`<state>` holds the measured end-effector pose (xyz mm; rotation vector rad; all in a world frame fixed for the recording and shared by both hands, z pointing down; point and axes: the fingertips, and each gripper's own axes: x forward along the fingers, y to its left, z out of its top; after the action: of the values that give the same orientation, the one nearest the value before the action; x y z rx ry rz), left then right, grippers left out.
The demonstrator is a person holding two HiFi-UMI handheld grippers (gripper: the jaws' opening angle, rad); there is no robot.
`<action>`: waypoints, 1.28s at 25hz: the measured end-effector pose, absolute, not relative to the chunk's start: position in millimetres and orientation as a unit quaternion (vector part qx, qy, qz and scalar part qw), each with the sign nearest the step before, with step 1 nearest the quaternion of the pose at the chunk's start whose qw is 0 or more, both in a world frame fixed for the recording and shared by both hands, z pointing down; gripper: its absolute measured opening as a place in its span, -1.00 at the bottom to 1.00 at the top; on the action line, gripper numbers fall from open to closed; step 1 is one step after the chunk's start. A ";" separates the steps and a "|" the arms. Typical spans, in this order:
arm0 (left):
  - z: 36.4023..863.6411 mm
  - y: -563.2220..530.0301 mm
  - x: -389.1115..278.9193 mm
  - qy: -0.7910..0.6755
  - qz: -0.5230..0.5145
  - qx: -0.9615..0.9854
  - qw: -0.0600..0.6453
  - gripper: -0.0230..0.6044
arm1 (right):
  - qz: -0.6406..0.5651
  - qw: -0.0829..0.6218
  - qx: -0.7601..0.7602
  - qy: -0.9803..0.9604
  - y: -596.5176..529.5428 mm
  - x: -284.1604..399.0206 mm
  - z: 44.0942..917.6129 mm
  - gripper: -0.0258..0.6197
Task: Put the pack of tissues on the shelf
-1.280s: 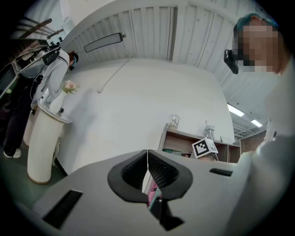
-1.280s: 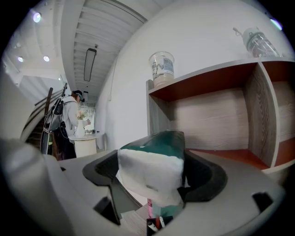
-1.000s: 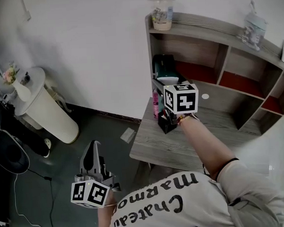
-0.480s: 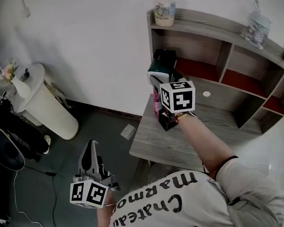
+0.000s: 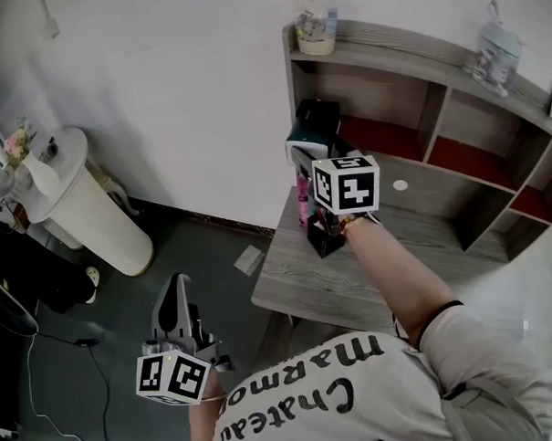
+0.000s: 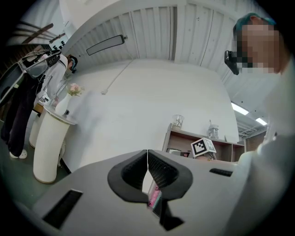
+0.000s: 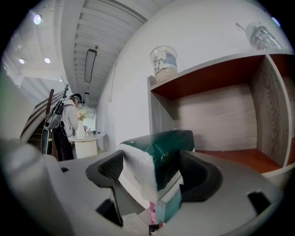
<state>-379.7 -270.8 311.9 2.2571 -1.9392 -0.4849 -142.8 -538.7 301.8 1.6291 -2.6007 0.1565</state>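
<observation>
A person's right gripper [image 7: 153,169] grips a dark green and white pack of tissues [image 5: 312,131]; its jaws have just been closing and now stand wide, pressed on either side of the pack. The pack is lifted above the far left corner of a grey wooden desk [image 5: 352,280], just in front of the leftmost compartment of the shelf [image 5: 415,55]. The left gripper [image 6: 147,168] hangs low at the near left over the dark floor, jaws together and holding nothing.
</observation>
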 end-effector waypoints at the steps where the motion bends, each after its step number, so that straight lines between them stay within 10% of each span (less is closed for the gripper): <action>1: 311.8 -270.8 -379.3 -0.642 -0.161 0.747 0.063 -0.87 | 0.053 0.033 0.529 -0.846 -539.2 -142.5 302.1 0.23; 32: 316.2 -263.7 -386.0 -0.648 -0.158 0.743 0.065 -0.87 | 0.079 0.016 0.527 -0.846 -569.9 -130.5 301.6 0.33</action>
<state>-386.0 -263.7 316.2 2.2415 -1.9552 -0.4766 -130.5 -569.9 301.6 1.6392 -2.6309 0.2448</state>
